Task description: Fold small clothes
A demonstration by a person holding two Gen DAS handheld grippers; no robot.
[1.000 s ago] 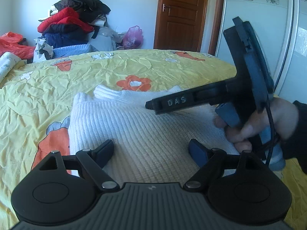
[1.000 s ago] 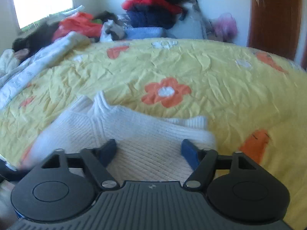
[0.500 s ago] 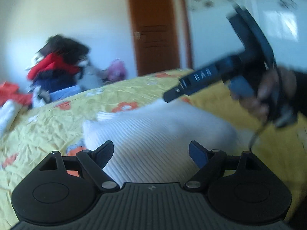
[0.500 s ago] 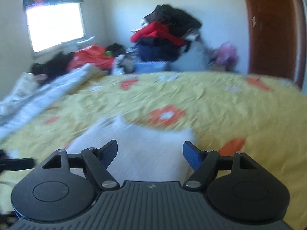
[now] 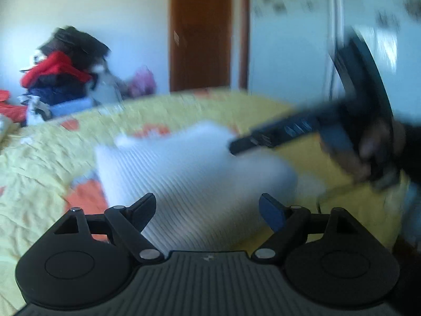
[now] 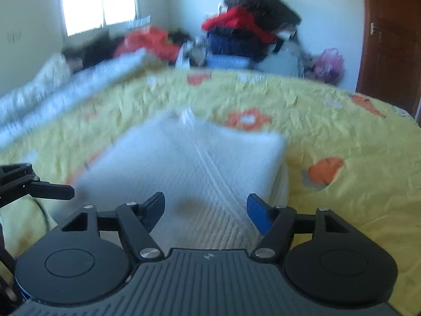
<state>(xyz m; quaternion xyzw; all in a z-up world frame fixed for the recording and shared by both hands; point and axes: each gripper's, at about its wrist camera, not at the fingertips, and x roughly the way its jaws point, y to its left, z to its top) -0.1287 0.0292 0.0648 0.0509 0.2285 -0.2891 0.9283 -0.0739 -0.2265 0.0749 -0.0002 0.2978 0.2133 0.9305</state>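
1. Left wrist view: your left tongs (image 5: 207, 209) stand wide apart with nothing between the pads, poised over the near edge of the folded white knit sweater (image 5: 189, 163) lying on the yellow flowered bedspread (image 5: 39, 158). Your right hand (image 5: 373, 152) carries the other tool at the sweater's far right corner.
2. Right wrist view: your right tongs (image 6: 205, 212) have just been closing a little yet remain apart and empty above the sweater (image 6: 189, 158); a clothes pile (image 6: 250, 34) sits beyond the bed.

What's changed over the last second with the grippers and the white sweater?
Both grippers, left and right, have drawn back and up from the white sweater. The right one's jaws have just been closing slightly, with nothing between them. The sweater stays folded on the yellow bedspread.
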